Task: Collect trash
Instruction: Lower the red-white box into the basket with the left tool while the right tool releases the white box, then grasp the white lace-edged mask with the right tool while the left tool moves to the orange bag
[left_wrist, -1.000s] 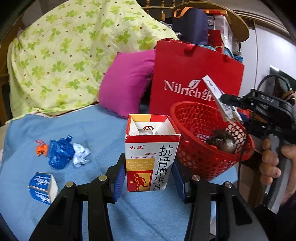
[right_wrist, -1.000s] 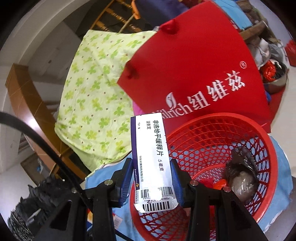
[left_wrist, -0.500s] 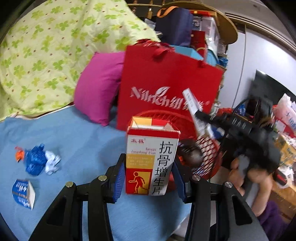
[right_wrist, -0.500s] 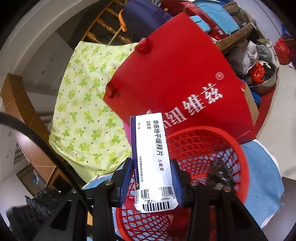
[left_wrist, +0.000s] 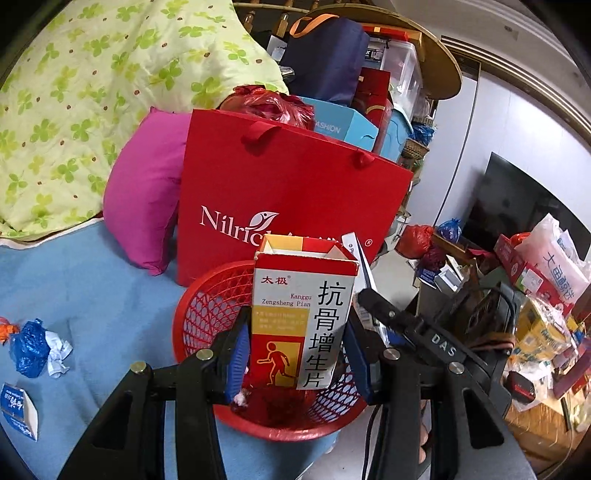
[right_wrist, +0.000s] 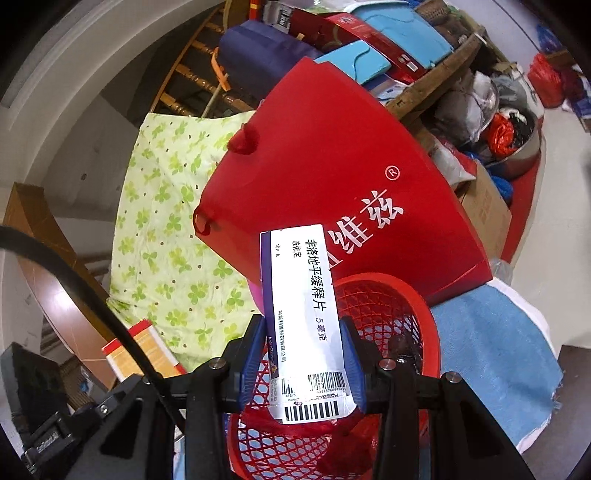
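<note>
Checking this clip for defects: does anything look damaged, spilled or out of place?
Nothing spilled. The red-and-white medicine box in the left gripper has its top flaps open. Crumpled blue and white wrappers and a torn blue-and-white carton lie loose on the blue bedcover, outside the red basket.

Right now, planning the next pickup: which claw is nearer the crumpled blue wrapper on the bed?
Left. The left claw holds its red box over the red basket, the blue wrapper off to its left; the right claw sits beyond the basket's far side.

Plastic mesh basket (left_wrist: 207, 306), glossy paper bag (left_wrist: 295, 192), cloth cover (left_wrist: 92, 280)
</note>
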